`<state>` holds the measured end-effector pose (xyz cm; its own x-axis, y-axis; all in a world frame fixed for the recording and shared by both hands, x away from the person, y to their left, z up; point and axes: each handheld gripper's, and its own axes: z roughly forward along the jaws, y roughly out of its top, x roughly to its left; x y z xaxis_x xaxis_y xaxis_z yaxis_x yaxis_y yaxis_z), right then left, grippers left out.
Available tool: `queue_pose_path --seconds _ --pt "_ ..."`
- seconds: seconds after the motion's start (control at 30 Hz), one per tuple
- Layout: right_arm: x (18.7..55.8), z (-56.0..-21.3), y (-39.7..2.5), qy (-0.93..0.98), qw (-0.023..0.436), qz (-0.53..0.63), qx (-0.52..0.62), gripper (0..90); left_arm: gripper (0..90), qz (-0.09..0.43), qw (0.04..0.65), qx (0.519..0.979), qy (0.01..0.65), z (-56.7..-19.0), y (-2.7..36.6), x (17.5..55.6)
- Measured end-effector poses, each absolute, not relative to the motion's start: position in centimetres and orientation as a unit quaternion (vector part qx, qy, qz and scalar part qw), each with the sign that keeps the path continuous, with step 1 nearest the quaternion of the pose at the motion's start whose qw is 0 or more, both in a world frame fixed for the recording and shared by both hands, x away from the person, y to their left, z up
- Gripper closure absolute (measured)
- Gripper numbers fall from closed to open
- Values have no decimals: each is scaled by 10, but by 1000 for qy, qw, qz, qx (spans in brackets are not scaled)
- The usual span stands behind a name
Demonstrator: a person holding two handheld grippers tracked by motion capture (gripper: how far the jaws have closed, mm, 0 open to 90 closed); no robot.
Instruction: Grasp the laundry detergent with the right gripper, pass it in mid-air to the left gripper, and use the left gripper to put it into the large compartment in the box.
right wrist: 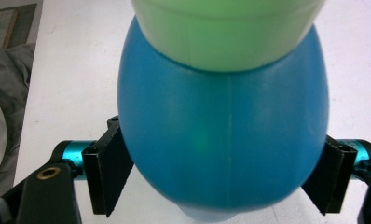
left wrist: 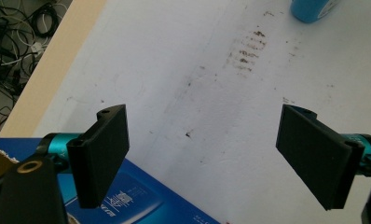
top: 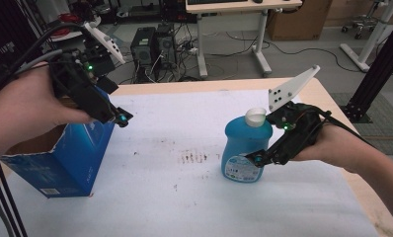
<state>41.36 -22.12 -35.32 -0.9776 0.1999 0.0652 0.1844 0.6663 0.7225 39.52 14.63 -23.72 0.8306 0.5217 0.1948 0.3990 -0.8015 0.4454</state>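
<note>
A blue bottle (top: 246, 148) with a white cap stands upright on the white sheet (top: 175, 207), right of centre. My right gripper (top: 254, 158) comes in from the right and is shut on the bottle's lower body. In the right gripper view the bottle (right wrist: 221, 140) spans the whole gap and both jaws press its sides; my right gripper (right wrist: 221, 177) is low on it. At the left, my left gripper (top: 121, 119) hovers open and empty over the near top corner of an open blue carton (top: 71, 158). My left gripper (left wrist: 202, 154) has the carton (left wrist: 141, 200) below it and the bottle's base (left wrist: 312, 9) far off.
Brown stains (top: 192, 157) mark the sheet between the carton and the bottle. The table's wooden edge (top: 333, 106) shows at the right and far side. Beyond it are a desk (top: 234, 29), computer towers and cables on the floor. A black frame post (top: 382, 69) rises at the far right.
</note>
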Motion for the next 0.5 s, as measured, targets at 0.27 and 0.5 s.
queue_pose_path --seconds 0.27,0.5 --pt "413 -356 -218 912 13 396 101 202 173 157 195 936 247 -237 147 395" --pt "414 -357 -218 912 19 398 99 203 173 159 193 936 246 -237 147 395"
